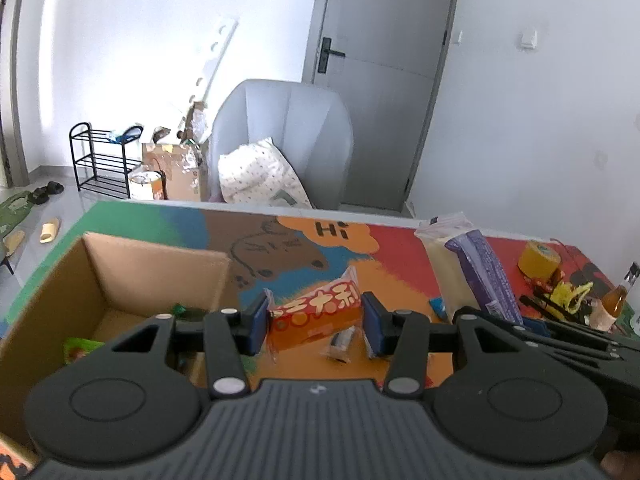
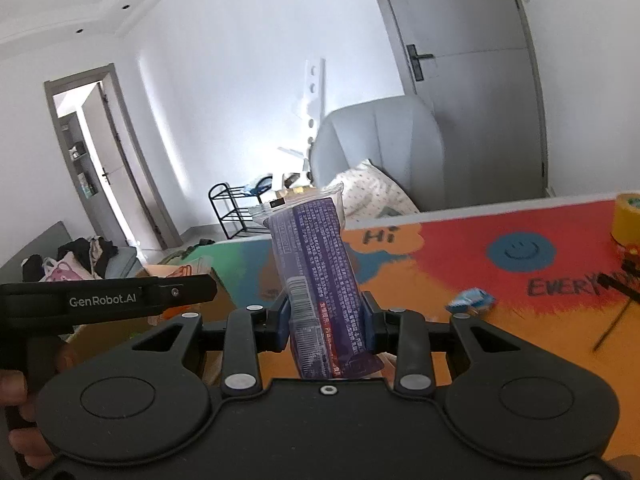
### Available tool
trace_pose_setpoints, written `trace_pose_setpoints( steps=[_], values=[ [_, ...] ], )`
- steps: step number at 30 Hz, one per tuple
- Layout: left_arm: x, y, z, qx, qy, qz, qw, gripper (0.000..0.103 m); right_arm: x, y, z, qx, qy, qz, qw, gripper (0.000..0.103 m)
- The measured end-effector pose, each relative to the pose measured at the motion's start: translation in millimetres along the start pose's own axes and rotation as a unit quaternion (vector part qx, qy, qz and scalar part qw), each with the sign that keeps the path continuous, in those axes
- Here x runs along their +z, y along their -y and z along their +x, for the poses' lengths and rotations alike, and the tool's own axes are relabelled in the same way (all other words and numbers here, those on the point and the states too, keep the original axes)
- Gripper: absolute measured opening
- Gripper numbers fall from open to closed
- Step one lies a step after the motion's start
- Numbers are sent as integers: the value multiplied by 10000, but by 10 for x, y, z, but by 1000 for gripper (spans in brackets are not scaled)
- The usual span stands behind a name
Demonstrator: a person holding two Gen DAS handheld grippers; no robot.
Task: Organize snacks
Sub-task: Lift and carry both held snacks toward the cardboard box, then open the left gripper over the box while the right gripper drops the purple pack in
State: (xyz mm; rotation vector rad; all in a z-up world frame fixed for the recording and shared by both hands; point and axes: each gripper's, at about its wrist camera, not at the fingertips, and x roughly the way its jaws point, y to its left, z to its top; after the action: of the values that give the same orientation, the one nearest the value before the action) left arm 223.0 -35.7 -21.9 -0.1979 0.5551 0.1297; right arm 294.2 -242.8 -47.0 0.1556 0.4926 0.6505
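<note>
Cardboard box (image 1: 120, 280) sits just left of the left gripper (image 1: 316, 320), clamped across an orange snack pack (image 1: 316, 316) lying crosswise, while the right gripper (image 2: 326, 320) pinches a purple snack packet (image 2: 316, 264) standing lengthwise, farther from the box.

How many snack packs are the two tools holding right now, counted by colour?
orange pack: 1
purple pack: 1
Total: 2
</note>
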Motion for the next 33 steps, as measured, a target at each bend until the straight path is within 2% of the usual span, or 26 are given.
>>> trace_pose_setpoints(
  steps=[13, 22, 25, 29, 33],
  values=[
    [75, -472, -238, 272, 229, -269, 9990, 47, 112, -420, 145, 302, 35, -267, 9992, 32],
    [93, -915, -295, 617, 198, -579, 9962, 49, 140, -768, 322, 548, -35, -452, 9975, 32],
    [105, -1022, -302, 820, 203, -607, 9946, 53, 146, -888, 372, 627, -66, -524, 9966, 32],
    [109, -1200, -340, 893, 220, -798, 9926, 65, 156, -1030, 441, 745, -119, -580, 9955, 32],
    [104, -1332, -392, 969, 284, -903, 9908, 68, 170, -1160, 518, 854, -190, -631, 9942, 32]
  ],
)
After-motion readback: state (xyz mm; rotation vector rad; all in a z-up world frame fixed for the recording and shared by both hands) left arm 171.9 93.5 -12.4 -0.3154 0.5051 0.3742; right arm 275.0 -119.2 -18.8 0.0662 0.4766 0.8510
